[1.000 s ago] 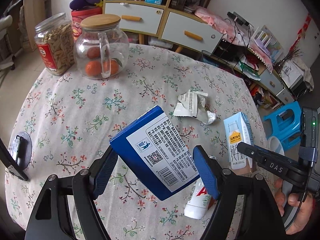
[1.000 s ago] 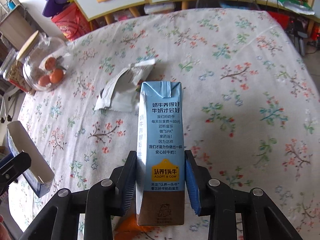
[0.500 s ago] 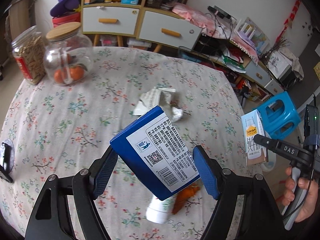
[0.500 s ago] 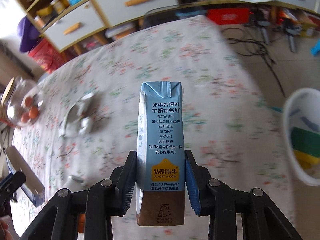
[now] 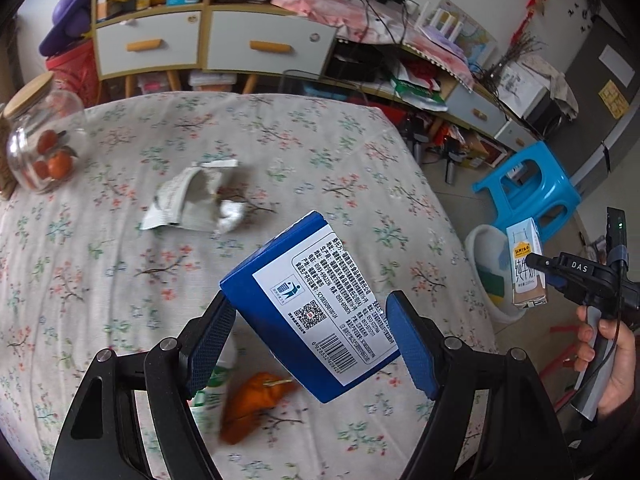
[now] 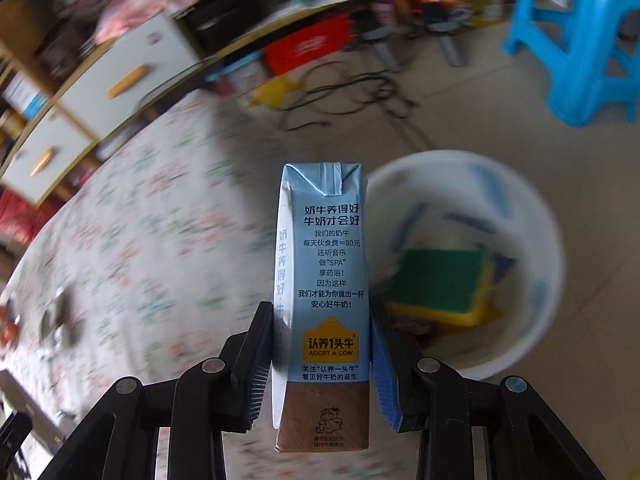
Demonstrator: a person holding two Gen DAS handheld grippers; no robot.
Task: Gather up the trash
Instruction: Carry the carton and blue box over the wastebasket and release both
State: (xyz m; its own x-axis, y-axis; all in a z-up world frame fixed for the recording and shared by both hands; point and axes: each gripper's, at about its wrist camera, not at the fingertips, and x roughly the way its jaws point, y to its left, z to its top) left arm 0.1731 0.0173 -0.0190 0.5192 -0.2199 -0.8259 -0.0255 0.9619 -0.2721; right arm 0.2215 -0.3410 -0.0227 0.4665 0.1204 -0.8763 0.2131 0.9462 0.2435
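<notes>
Left wrist view: the left tongs [image 5: 310, 344] pinch a blue box [image 5: 308, 304], tilted, between both blue pads above the surface [image 5: 120, 280], which carries a floral cloth. The box's white label shows a recycling pictogram, a QR code, a barcode and fine Chinese print too small to read. On the surface lie a torn silver wrapper [image 5: 192, 200], an orange scrap [image 5: 256, 400] and a white-and-green bottle [image 5: 214, 384], the latter partly hidden behind the left pad. A glass jar [image 5: 40, 148] holding orange fruit stands at the far left edge. At right, the right tongs [image 5: 532, 268], marked "DAS", hold a milk carton [image 5: 526, 268] over a white bin [image 5: 480, 248] on the floor, near a blue stool [image 5: 532, 188]. Right wrist view: the right tongs [image 6: 320, 360] are pressed against both sides of the upright milk carton [image 6: 324, 280], which reads "ADOPT A COW" on a yellow badge and "SPA" within Chinese text. The white bin [image 6: 540, 320] sits just behind, containing a green-and-yellow sponge [image 6: 440, 284]. The background is motion-blurred.
</notes>
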